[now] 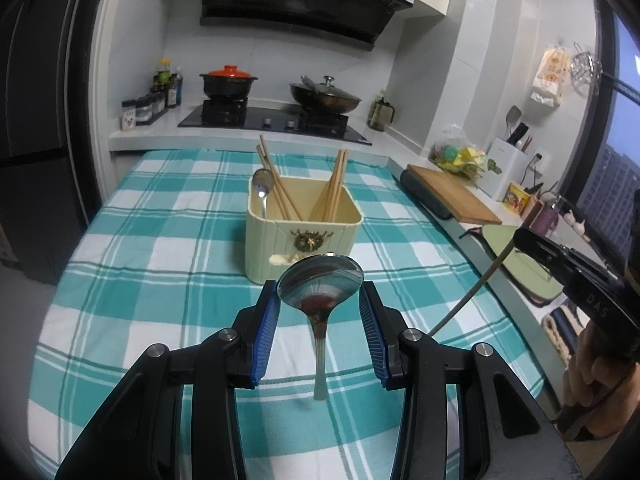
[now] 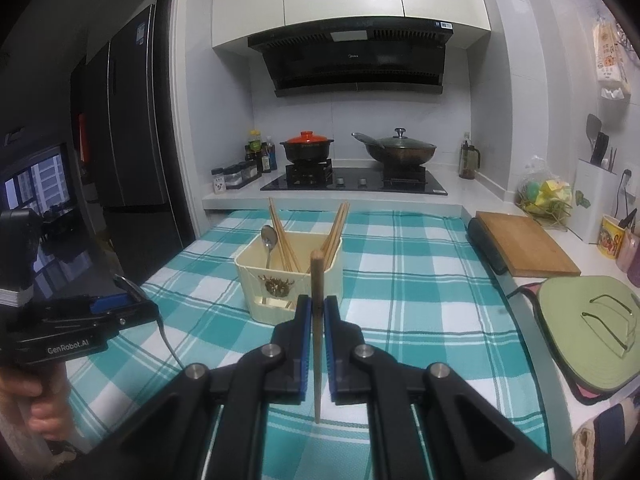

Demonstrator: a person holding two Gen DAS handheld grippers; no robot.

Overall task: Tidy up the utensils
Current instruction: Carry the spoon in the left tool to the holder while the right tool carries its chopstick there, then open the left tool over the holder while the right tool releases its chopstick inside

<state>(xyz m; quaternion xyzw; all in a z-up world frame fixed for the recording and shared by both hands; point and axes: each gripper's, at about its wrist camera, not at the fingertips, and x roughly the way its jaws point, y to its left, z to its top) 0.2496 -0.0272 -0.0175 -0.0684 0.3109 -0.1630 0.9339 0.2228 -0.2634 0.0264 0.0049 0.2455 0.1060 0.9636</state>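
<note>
Now | holder (image 1: 304, 236): chopsticks, spoon | left jaws pinch ladle (image 1: 320, 284) | right pinch chopstick (image 2: 317, 320)

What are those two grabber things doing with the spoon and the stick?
A person is tidying utensils on a checked tablecloth. The left gripper holds a metal spoon by its bowl, handle hanging down. The right gripper is clamped shut on a wooden chopstick. Both are up in the air, just short of the cream holder, which already has chopsticks and another spoon standing inside.
</note>
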